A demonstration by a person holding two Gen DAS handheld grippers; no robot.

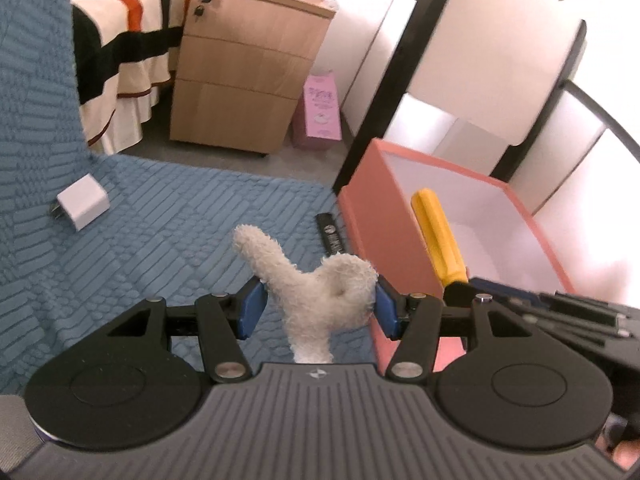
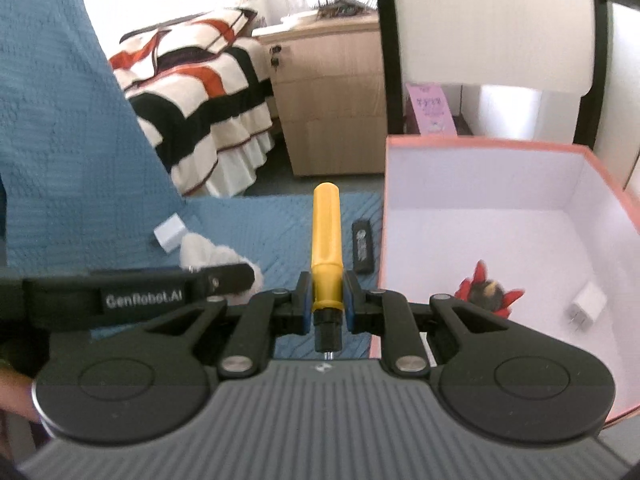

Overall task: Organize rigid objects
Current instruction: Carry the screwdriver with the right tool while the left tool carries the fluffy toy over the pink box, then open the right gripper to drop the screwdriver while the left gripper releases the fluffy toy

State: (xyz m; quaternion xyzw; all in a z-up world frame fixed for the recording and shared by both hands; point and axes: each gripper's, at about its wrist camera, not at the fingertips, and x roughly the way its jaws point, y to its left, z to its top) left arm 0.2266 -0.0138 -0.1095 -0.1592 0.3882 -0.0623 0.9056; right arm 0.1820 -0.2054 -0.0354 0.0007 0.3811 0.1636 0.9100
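The right gripper (image 2: pixel 326 306) is clamping the yellow screwdriver (image 2: pixel 326 236), handle pointing to twelve o'clock; the pink box (image 2: pixel 500 144) is lying at two o'clock. The left gripper (image 1: pixel 318 308) is pinching a white plush toy (image 1: pixel 316 292).

The lower end of the white plush toy (image 1: pixel 316 300) is hidden behind the left gripper's body. The screwdriver (image 2: pixel 327 256) shaft is concealed below its black collar. Print on the black rectangular device (image 2: pixel 363 248) is too blurred to read. The red-and-black toy (image 2: pixel 489 290) in the pink box (image 2: pixel 480 144) is partly occluded.
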